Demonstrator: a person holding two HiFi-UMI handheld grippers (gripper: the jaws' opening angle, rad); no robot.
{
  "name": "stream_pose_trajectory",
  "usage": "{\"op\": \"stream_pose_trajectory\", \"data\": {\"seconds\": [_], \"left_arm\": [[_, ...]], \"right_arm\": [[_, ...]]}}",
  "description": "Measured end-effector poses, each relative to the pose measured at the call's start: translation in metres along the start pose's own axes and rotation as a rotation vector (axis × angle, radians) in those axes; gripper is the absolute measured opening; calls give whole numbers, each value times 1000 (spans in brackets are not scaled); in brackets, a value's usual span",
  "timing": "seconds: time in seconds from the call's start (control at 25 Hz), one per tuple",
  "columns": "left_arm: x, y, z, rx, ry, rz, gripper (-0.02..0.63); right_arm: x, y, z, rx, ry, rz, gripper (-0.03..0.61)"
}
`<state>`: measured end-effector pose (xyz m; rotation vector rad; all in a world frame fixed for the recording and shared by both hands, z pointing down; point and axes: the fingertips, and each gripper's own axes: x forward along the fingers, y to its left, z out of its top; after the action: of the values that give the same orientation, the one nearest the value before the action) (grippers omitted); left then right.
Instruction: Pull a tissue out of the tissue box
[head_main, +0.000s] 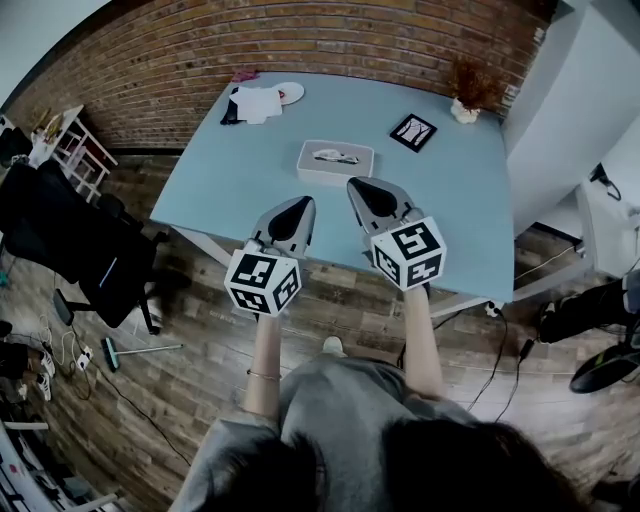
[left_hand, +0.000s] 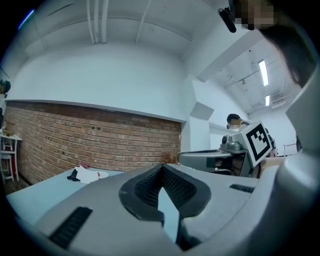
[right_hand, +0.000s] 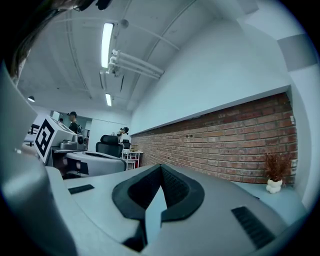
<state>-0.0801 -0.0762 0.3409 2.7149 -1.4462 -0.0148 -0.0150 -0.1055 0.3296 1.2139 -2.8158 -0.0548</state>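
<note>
A flat white tissue box (head_main: 335, 161) lies on the light blue table (head_main: 455, 215), with a tissue (head_main: 335, 155) showing at its top slot. My two grippers are held side by side in the air over the table's near edge, short of the box and apart from it. The left gripper (head_main: 303, 203) (left_hand: 161, 167) has its jaws together with nothing between them. The right gripper (head_main: 360, 184) (right_hand: 160, 167) is likewise shut and empty. Neither gripper view shows the box; each shows the other gripper beside it.
A white cloth with a dark item (head_main: 255, 103) and a white plate (head_main: 291, 92) sit at the table's far left. A black card (head_main: 413, 131) and a small potted plant (head_main: 465, 105) are far right. A black chair (head_main: 85, 250) stands left of the table, before the brick wall.
</note>
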Motion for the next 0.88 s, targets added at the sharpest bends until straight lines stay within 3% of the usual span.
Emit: {"op": "stream_pose_trajectory", "data": {"seconds": [0.88], "left_arm": [[42,47,-19,-11,23,-94,3]], "right_arm": [[43,-32,-18,14,35,-83,-2]]}}
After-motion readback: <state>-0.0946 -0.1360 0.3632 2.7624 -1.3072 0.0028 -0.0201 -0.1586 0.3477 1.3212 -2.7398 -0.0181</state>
